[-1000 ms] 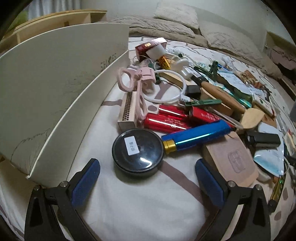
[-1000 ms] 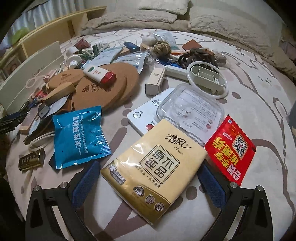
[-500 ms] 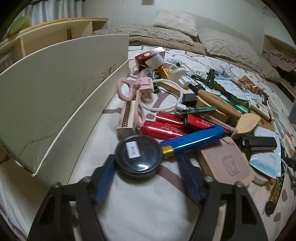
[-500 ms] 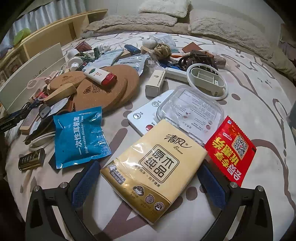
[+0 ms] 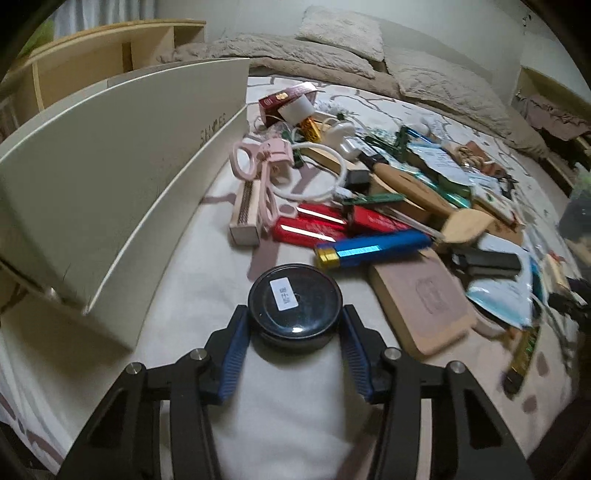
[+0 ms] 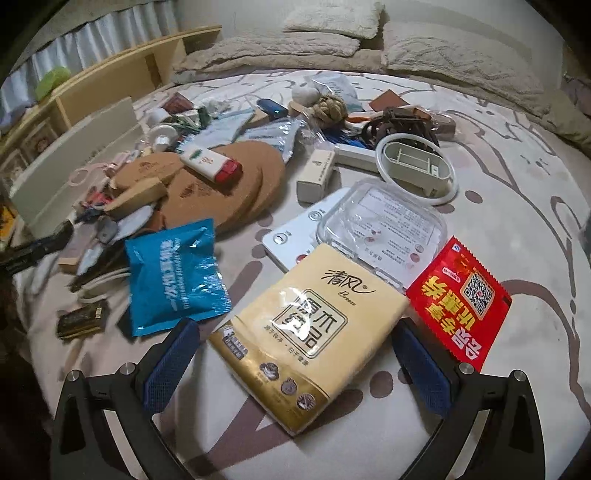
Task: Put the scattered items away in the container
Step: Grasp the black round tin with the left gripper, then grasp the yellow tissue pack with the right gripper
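Bedroom setting, dim indoor light

The bed (image 6: 517, 206) carries a cream cover with brown line pattern. At its head: beige pillows (image 6: 332, 16) and a folded beige blanket (image 5: 295, 55) against a plain pale wall (image 5: 443, 22). Left of the bed: a light wooden shelf (image 6: 122, 74); behind it, a pale curtain (image 6: 92, 37).

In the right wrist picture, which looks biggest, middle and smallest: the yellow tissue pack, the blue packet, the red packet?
1. Yellow tissue pack, though it lies nearest the camera.
2. Blue packet.
3. Red packet, only slightly smaller than the blue.
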A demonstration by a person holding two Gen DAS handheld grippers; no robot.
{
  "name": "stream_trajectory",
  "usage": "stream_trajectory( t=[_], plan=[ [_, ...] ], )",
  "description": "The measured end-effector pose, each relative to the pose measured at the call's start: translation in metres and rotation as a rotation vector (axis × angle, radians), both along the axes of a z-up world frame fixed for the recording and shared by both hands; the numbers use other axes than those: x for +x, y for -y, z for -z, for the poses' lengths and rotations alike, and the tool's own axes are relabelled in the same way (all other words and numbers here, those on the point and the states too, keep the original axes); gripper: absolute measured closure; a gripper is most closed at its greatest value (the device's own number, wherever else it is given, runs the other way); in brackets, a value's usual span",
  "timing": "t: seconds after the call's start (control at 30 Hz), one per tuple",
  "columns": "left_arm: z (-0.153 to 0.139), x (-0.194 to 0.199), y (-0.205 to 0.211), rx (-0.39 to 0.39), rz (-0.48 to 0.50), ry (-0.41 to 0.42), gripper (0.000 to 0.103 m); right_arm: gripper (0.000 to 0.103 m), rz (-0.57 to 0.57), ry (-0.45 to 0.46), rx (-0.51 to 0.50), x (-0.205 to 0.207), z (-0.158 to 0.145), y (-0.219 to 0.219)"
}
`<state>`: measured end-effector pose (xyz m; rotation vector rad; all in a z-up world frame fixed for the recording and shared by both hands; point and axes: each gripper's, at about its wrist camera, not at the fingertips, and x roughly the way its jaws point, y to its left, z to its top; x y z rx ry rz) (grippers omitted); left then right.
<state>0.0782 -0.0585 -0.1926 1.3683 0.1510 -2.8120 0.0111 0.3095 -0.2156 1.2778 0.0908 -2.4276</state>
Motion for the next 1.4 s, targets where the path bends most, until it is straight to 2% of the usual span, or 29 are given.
stream_trajectory(
  t=[0.13,0.37,0.57,0.8,0.87,1.07,1.13,1.23,1.3,1.4],
  plan=[
    [0.002,0.012,-0.006,-0.017,0.019,-0.004,0.054,0.0,-0.041,-0.019,0.106,-0.005,-0.005,0.0],
    [0.007,0.008,-0.009,-0.047,0.034,-0.012,0.053,0.0,-0.199,-0.05,0.257,-0.013,-0.014,0.019],
    [0.008,0.005,-0.007,-0.036,0.033,-0.014,0.053,0.0,-0.281,0.023,0.217,-0.004,-0.014,0.027],
    [0.008,0.0,-0.004,-0.038,0.015,-0.017,0.047,0.0,-0.283,0.08,0.174,0.025,-0.018,0.021],
    [0.009,-0.001,-0.003,-0.038,0.004,-0.018,0.044,0.0,-0.267,0.086,0.163,0.031,-0.019,0.02],
    [0.009,0.0,0.0,-0.057,-0.035,-0.019,0.026,0.0,-0.087,0.126,0.192,0.013,-0.007,0.018],
    [0.009,0.001,0.003,-0.05,-0.046,-0.019,0.016,0.0,-0.059,0.142,0.161,0.007,-0.004,0.018],
    [0.01,0.002,0.007,-0.027,-0.063,-0.016,0.015,0.0,-0.016,0.141,0.136,0.004,-0.005,0.018],
    [0.009,0.002,0.006,-0.024,-0.068,-0.016,0.013,0.0,0.029,0.139,0.154,0.003,-0.006,0.019],
    [0.009,0.004,0.006,-0.008,-0.067,-0.019,0.008,0.009,0.051,0.126,0.146,0.005,-0.006,0.02]
  ],
)
